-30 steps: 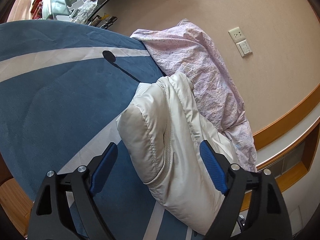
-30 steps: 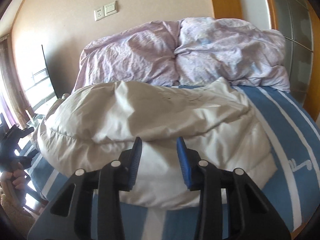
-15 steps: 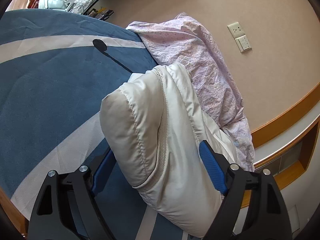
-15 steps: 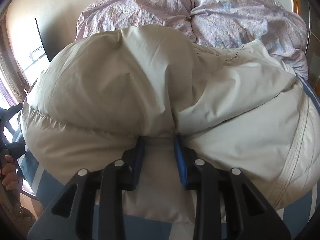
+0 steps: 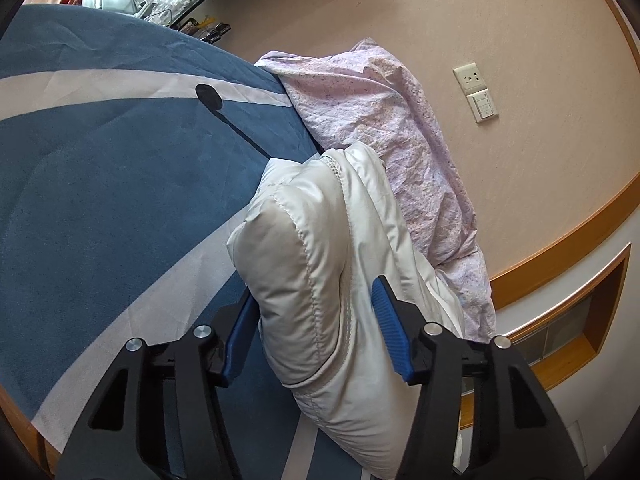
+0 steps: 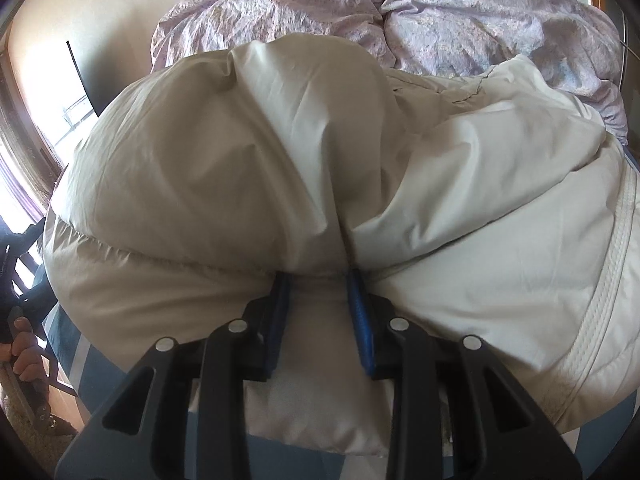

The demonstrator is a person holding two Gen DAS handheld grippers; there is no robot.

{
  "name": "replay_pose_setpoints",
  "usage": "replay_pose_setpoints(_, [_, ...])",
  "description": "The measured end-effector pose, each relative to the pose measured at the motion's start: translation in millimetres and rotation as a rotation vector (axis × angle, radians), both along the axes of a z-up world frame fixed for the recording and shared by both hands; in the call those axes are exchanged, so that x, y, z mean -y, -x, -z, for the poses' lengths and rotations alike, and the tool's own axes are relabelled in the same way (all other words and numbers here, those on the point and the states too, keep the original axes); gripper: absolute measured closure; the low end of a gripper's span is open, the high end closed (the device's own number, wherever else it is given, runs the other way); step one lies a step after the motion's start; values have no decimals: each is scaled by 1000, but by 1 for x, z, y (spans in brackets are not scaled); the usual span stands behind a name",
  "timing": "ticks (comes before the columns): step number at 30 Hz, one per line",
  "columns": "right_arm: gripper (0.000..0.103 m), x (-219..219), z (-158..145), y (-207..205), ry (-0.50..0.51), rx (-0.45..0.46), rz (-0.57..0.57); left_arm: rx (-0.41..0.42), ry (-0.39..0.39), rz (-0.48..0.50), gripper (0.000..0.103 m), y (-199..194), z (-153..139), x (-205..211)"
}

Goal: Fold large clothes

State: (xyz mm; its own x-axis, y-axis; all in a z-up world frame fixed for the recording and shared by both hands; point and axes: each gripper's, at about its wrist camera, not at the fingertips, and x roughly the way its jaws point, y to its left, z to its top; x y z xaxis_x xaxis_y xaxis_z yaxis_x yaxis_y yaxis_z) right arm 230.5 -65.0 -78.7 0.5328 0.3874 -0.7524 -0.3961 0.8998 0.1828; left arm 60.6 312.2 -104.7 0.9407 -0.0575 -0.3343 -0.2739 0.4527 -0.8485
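White padded jacket [image 5: 320,264] on blue bedspread [image 5: 100,200], below lilac duvet [image 5: 384,120]. Left gripper [image 5: 316,320] closing around its padded end; right gripper [image 6: 320,296] clamped narrow on middle fold.

The jacket [image 6: 460,184] lies bunched on the bed [image 5: 100,200], with the duvet [image 6: 460,20] heaped behind it against the far wall [image 5: 500,32]. In the left wrist view the jacket sits right of the bed's open stretch, the duvet beyond it and to its right. A wall socket [image 5: 470,78] sits above a switch [image 5: 484,106], right of the duvet.
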Motion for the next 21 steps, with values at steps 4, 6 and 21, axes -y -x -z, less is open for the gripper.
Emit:
replay_pose_setpoints(4, [72, -1, -1, 0, 11, 2, 1, 63, 97, -5, 62, 4, 12, -10])
replay_pose_setpoints(6, [72, -3, -2, 0, 19, 6, 1, 87, 124, 3, 68, 4, 16, -11])
replay_pose_setpoints(21, [72, -4, 0, 4, 14, 21, -7, 199, -42, 117, 82, -19, -52, 14])
